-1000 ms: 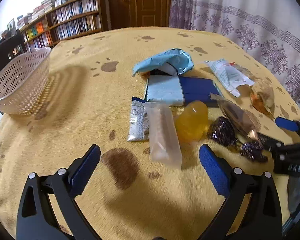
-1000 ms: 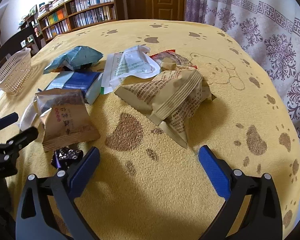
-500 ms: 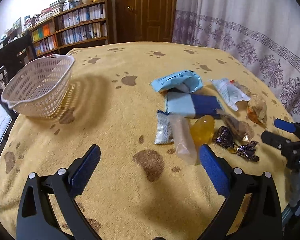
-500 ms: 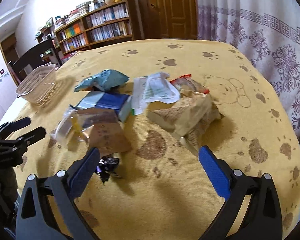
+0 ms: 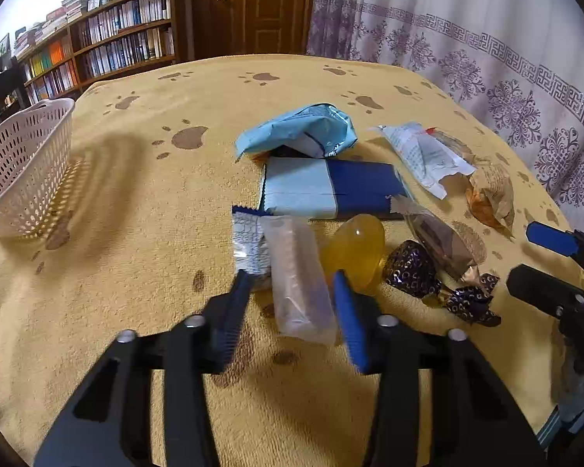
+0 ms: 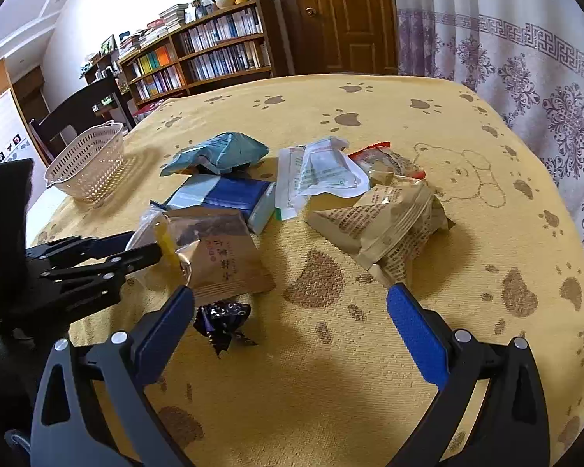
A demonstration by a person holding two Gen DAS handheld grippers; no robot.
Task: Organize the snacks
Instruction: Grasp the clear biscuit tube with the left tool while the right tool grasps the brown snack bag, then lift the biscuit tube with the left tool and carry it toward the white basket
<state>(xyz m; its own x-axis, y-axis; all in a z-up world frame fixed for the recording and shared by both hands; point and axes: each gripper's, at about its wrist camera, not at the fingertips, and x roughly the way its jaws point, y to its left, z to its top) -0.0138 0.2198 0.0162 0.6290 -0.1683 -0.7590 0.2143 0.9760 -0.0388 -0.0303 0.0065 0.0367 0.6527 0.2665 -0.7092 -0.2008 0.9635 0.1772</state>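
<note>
Clear, oblong snack packet (image 5: 298, 290) lies between jaws.

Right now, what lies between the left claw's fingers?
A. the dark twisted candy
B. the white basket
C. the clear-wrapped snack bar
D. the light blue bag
C: the left claw has its blue fingers on either side of the clear-wrapped snack bar, not yet clamped on it.

Fuzzy cloth table cover (image 5: 144, 202), perforated plastic basket (image 5: 23, 163), glossy clear snack wrapper (image 5: 298, 276).
</note>
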